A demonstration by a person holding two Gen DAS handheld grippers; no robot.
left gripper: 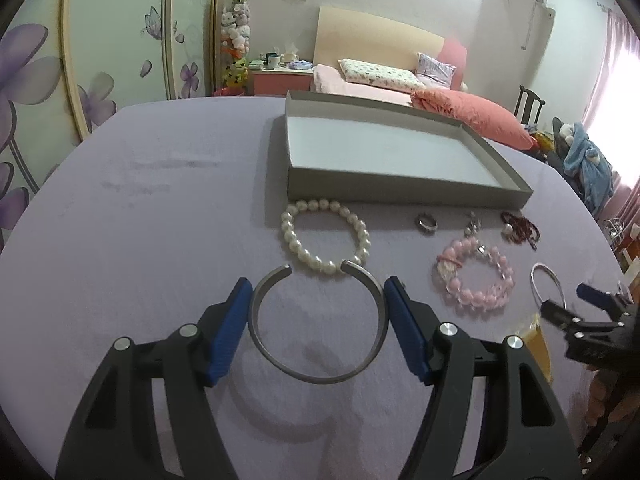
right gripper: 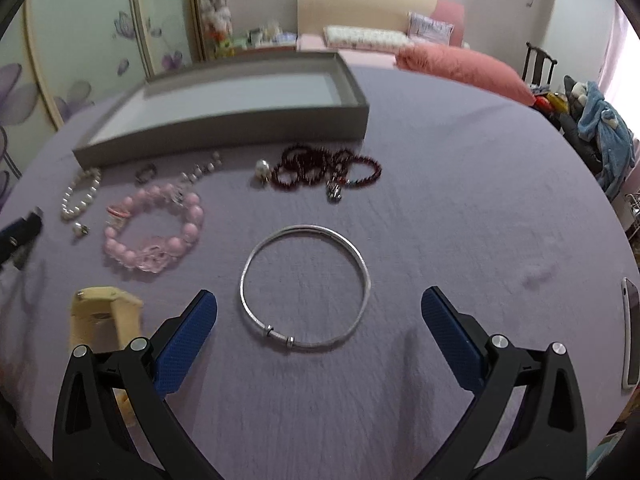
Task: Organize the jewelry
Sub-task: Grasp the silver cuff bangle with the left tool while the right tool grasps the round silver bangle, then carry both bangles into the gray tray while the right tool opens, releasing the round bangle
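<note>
Your left gripper pinches the open grey cuff bangle by its sides, just before the pearl bracelet and grey tray. Your right gripper is spread around the thin silver bangle, not touching it.

Open grey cuff gripped, lifted; thin silver bangle flat on cloth.

Purple-covered table, grey tray, pearl bracelet, pink bracelet, thin bangle, phone
</note>
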